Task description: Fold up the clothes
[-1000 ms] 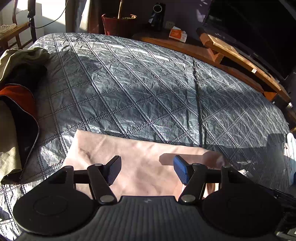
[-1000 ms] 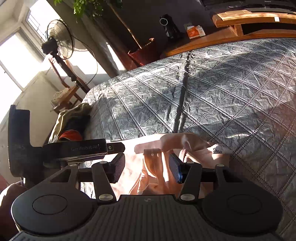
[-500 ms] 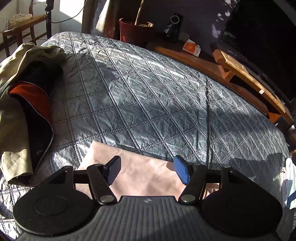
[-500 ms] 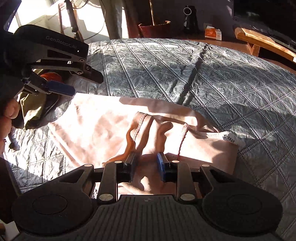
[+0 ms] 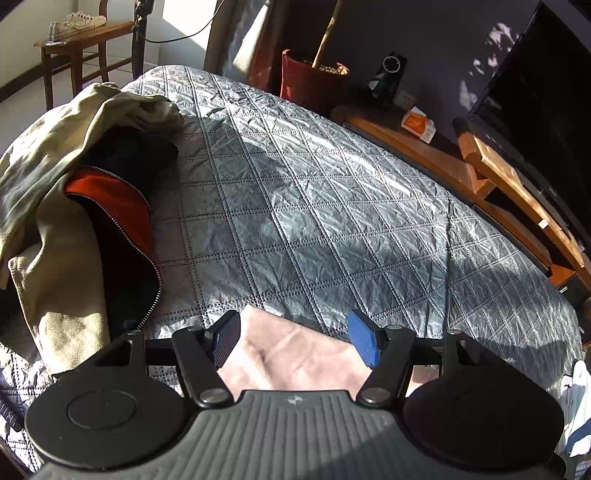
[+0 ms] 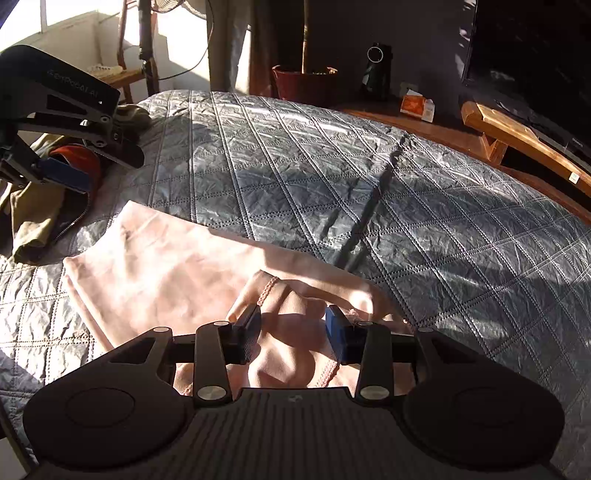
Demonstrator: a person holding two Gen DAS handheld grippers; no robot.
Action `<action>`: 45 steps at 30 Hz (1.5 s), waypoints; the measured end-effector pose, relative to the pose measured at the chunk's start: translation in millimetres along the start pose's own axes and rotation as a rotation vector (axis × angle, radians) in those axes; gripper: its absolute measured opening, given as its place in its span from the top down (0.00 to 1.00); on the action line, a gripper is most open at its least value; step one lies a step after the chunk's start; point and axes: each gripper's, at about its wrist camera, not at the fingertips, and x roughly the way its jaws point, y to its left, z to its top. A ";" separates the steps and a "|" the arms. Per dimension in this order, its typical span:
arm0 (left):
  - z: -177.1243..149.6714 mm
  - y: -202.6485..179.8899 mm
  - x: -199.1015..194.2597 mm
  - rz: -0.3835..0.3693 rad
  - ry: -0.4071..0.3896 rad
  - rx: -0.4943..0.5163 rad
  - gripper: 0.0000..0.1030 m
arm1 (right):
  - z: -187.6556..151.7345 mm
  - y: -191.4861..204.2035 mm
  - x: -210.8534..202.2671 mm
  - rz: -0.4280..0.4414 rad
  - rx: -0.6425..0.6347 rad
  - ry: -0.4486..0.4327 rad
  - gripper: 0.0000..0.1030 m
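A pink garment [image 6: 166, 266] lies flat on the grey quilted bed [image 6: 332, 166], with a bunched fold and stitched hem at its near right end. My right gripper [image 6: 291, 332] is low over that bunch. Its jaws are opening, the raised fold stands between them, and the pads are not pressing on it. My left gripper [image 5: 295, 341] hovers open above the garment's far left corner [image 5: 295, 358] with nothing between its fingers. In the right wrist view the left gripper [image 6: 103, 170] hangs at the upper left, above the clothes pile.
A pile of clothes sits on the bed's left side: an olive jacket [image 5: 55, 221] over a black zip garment with orange lining [image 5: 110, 192]. Beyond the bed are a red plant pot [image 5: 314, 79], a wooden bench [image 5: 517, 177] and a chair with shoes [image 5: 81, 29].
The right gripper rolled level, closed narrowly on the bunched fold, then spread its jaws again. The left gripper drew back to the left, off the garment's middle toward its corner.
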 end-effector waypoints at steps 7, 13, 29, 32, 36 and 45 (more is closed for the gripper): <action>34.4 40.8 -19.0 0.009 -0.068 -0.138 0.39 | 3.1 87.0 -5.3 0.164 -0.283 0.001 0.33; 48.6 73.3 -22.7 0.023 -0.086 -0.238 0.37 | 2.7 146.0 9.6 0.217 -0.424 0.030 0.33; 52.1 89.0 -25.0 -0.005 -0.083 -0.289 0.37 | 23.2 174.9 39.9 0.210 -0.522 0.072 0.81; 51.9 88.6 -24.4 -0.008 -0.083 -0.290 0.37 | 21.6 177.4 38.5 0.208 -0.507 0.073 0.94; 52.1 87.8 -24.7 -0.010 -0.085 -0.291 0.36 | 26.8 163.1 30.0 0.216 -0.397 0.030 0.98; 44.9 65.5 -18.4 -0.038 -0.058 -0.232 0.35 | 39.9 57.3 -46.2 0.152 0.100 -0.182 0.98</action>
